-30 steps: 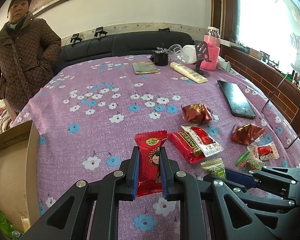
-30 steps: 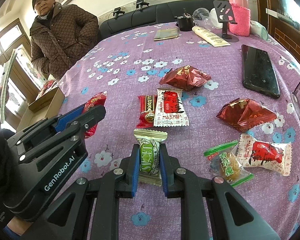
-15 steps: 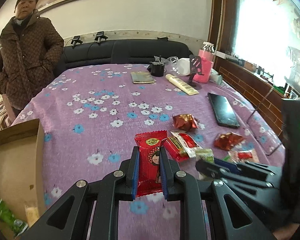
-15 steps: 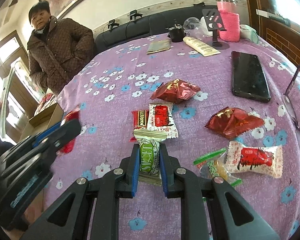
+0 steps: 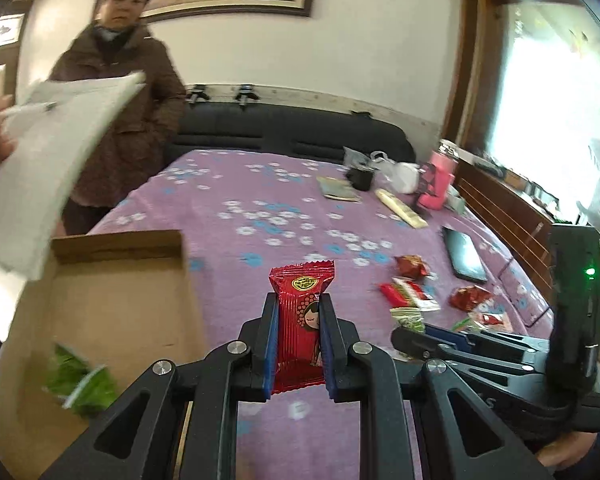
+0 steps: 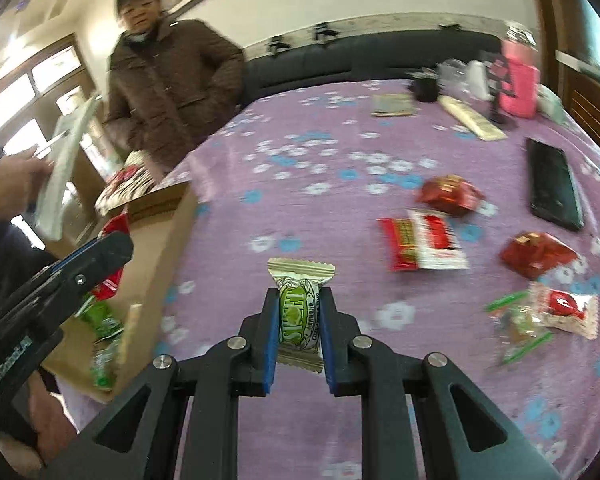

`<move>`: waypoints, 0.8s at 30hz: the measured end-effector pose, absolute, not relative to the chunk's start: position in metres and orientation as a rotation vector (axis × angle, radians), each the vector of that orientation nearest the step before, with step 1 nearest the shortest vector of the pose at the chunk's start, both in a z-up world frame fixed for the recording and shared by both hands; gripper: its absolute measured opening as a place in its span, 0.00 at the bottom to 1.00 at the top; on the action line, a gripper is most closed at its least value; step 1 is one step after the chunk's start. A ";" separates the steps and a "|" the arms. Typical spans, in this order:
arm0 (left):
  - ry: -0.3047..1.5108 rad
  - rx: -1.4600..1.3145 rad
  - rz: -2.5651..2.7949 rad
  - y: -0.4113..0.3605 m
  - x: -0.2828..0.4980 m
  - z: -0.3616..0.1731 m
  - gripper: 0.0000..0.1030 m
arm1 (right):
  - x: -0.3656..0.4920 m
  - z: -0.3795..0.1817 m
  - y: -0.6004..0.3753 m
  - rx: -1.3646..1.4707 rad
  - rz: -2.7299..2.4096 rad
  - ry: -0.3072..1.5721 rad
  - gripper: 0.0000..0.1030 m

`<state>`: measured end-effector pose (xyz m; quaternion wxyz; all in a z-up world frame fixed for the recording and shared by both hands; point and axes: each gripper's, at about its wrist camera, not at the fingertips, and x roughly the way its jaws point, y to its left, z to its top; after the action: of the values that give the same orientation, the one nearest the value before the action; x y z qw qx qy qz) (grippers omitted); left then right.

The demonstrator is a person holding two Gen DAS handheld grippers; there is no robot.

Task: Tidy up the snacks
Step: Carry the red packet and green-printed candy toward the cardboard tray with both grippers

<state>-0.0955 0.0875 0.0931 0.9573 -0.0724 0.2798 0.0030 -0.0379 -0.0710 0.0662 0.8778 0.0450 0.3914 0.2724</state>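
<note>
My left gripper [image 5: 298,304] is shut on a red snack packet [image 5: 300,324] with a cartoon face, held upright above the purple flowered bedspread [image 5: 268,216]. Left of it stands an open cardboard box [image 5: 112,300] holding a green packet [image 5: 80,384]. My right gripper [image 6: 299,300] is shut on a green-and-cream snack packet [image 6: 300,312] over the bedspread [image 6: 308,208]. The same box [image 6: 156,264] lies to its left, and the left gripper [image 6: 60,280] with its red packet hangs over it. Several loose snacks [image 6: 424,240] lie on the right.
A person in a brown coat [image 5: 120,120] stands beyond the box. A hand holds white papers [image 5: 48,156] at the upper left. A black phone [image 6: 552,184], a pink bottle [image 6: 518,80], a cream tube [image 6: 470,122] and a black cup sit farther back on the bed.
Both grippers have lifted off the bedspread and swung left toward the box, each still holding its packet. White papers have come into the left wrist view.
</note>
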 end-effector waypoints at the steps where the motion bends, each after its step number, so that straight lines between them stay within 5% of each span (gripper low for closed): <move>1: 0.562 -0.153 0.029 0.097 -0.101 0.093 0.18 | -0.041 0.068 -0.065 0.085 0.581 0.814 0.17; 24: 0.589 -0.314 0.306 0.229 -0.158 0.039 0.18 | -0.092 0.071 0.077 -0.135 0.841 0.792 0.17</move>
<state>-0.1576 0.2290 0.0390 0.9334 -0.1534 0.2879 0.1498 -0.0924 0.0771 0.0712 0.8358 -0.0636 0.3739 0.3971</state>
